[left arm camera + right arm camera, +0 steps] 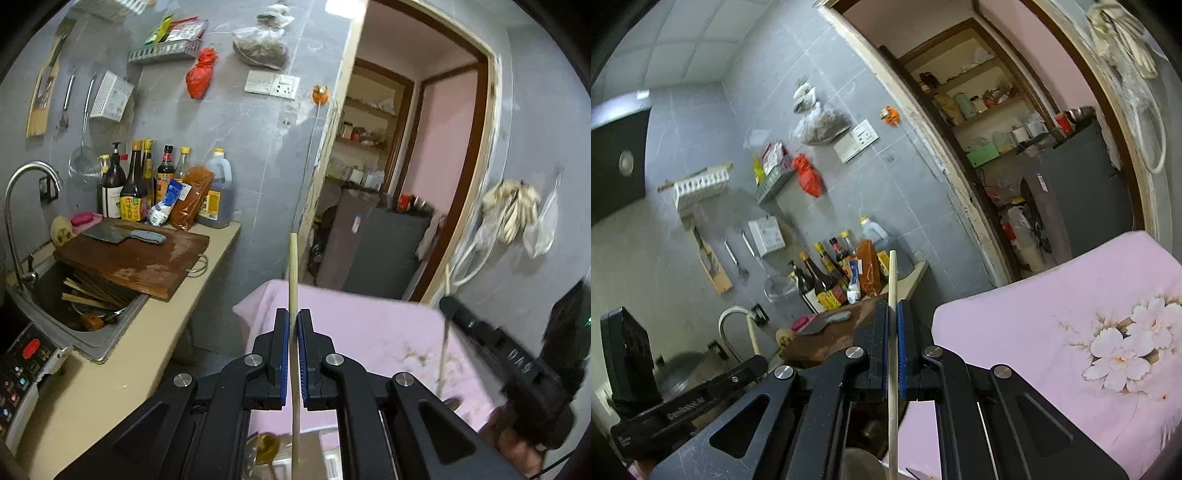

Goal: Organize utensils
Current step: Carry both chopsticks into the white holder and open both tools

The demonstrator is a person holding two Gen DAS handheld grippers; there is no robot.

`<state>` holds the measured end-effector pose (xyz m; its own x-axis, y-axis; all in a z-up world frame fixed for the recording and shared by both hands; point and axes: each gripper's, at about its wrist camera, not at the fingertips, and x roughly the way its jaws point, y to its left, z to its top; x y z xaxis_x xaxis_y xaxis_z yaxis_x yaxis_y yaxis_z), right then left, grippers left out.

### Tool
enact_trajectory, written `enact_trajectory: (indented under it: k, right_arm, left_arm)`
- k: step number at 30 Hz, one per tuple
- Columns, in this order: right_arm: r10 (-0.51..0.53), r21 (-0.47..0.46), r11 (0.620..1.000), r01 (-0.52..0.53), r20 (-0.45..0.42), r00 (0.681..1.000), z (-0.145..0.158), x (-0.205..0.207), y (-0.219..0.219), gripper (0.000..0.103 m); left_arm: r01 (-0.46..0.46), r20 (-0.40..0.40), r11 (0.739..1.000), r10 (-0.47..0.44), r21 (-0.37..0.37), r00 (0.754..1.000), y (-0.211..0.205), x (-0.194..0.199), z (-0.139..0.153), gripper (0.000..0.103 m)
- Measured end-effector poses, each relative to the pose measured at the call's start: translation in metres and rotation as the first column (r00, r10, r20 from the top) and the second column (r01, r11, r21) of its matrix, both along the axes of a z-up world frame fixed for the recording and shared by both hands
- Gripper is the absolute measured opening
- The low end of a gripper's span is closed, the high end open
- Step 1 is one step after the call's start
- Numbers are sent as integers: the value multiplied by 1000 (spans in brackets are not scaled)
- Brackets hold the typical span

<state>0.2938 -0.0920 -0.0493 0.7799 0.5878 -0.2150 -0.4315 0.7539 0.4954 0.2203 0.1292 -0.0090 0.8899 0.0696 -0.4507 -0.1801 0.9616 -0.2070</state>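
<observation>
Wooden chopstick sits pinched between the left gripper's fingers; another between the right gripper's. Each looks light, stiff, slippery; pinch mid-stick.

The right claw grips an upright chopstick between its blue pads.
</observation>
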Motion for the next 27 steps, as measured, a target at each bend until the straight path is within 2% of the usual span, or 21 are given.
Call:
enact_trajectory:
  k: [5,9,15,18,22,23,26,27]
  right_arm:
    - [20,-113,993,-15,39,999,-1,-7,8,4]
    - [45,-161,986,-36,48,998,-2,-13,9,4]
    - [49,-173,984,-44,26,998,-5,-16,4,5]
    - [53,-171,984,-51,5,999,-6,-17,-1,5]
    - [62,-174,983,-64,-17,998,-7,-21,-5,6]
    - [64,-175,982,-67,-22,998,-8,-21,-6,11]
    - [68,-156,985,-73,-31,997,-9,-25,-14,34]
    - [67,-151,986,-72,-34,997,-10,-27,-17,34]
  left_arm:
    - [11,-22,1000,-11,12,1000,-5,-1,-14,5]
    - [24,-32,1000,-24,13,999,-8,-3,-17,5]
    - [44,-71,999,-44,-3,996,-9,-4,-21,5]
    - [61,-94,997,-65,-45,993,-7,-6,-23,5]
    - [62,-122,996,-70,-65,990,-9,-7,-27,6]
    - [61,-126,996,-69,-69,990,-9,-8,-27,6]
    - [59,-136,995,-69,-75,988,-13,-11,-26,6]
    - [59,-138,995,-70,-78,988,-15,-12,-26,6]
